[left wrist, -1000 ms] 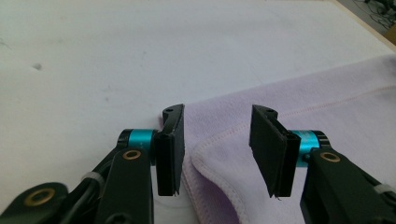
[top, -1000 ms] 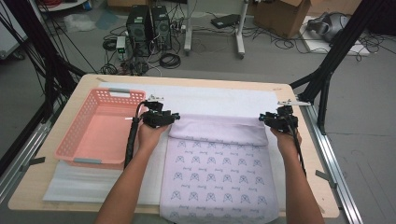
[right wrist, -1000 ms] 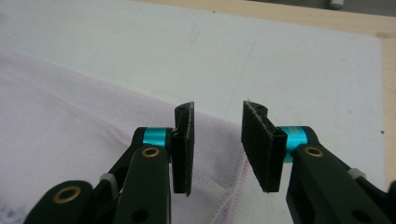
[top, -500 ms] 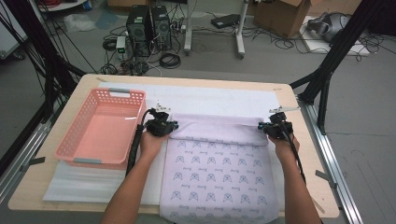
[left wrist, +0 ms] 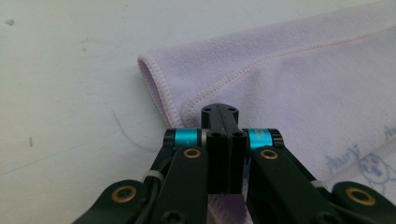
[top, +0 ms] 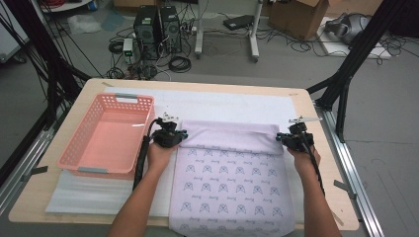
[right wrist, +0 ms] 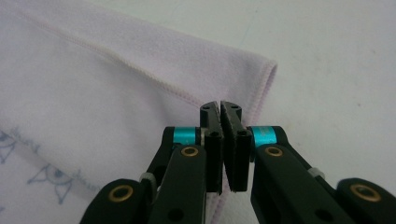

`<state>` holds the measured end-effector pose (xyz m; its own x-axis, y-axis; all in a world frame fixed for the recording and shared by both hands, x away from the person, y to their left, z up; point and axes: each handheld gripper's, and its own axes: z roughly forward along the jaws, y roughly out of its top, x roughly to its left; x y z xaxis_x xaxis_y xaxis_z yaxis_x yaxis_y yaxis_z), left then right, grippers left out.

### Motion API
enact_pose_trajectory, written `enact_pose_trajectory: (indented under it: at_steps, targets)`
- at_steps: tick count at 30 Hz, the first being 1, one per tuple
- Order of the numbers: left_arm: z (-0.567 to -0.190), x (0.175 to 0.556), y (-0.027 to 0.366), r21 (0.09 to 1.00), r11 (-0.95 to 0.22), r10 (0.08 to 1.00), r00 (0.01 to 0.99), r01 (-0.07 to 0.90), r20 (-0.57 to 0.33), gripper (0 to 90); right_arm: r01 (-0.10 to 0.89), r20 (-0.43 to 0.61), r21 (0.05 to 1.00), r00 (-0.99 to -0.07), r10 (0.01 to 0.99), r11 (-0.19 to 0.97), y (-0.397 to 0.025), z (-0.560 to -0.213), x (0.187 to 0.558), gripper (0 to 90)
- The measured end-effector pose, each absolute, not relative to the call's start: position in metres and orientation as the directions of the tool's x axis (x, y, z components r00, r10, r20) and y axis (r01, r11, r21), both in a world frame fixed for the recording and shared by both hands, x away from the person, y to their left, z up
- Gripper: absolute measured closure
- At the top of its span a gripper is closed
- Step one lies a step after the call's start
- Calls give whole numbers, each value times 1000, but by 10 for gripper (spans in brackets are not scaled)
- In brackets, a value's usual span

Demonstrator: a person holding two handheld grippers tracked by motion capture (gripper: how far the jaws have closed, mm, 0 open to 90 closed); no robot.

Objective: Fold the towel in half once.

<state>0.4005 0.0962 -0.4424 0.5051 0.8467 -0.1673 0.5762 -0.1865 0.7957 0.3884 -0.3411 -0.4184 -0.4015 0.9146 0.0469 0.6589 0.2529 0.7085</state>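
No word, brand, number or sign can be read with certainty anywhere. The one thing that carries print is the lilac towel (top: pixel 232 182), lying toward the near edge of the bench (top: pixel 49 197): its upper face is covered with a repeating blue motif, a small outline drawing with a short line of handwriting-like script beside it. In the high view the motifs are too small to make out. In the left gripper view one script fragment (left wrist: pixel 343 158) sits beside a drawn figure, and in the right gripper view another (right wrist: pixel 46 179) lies near the lower left, but both are blurred and the letters cannot be told.
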Motion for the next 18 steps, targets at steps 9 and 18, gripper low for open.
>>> enact_pose_trajectory:
  at_steps: [9, 18]
  targets:
    - [-436, 400, 98, 809, -110, 859, 465, 578, -215, 750, 633, 90, 750, -384, 919, 191, -352, -416, 377, 879]
    - [-441, 397, 82, 800, -211, 862, 492, 562, -118, 894, 625, 82, 752, -402, 912, 208, -350, -414, 374, 879]
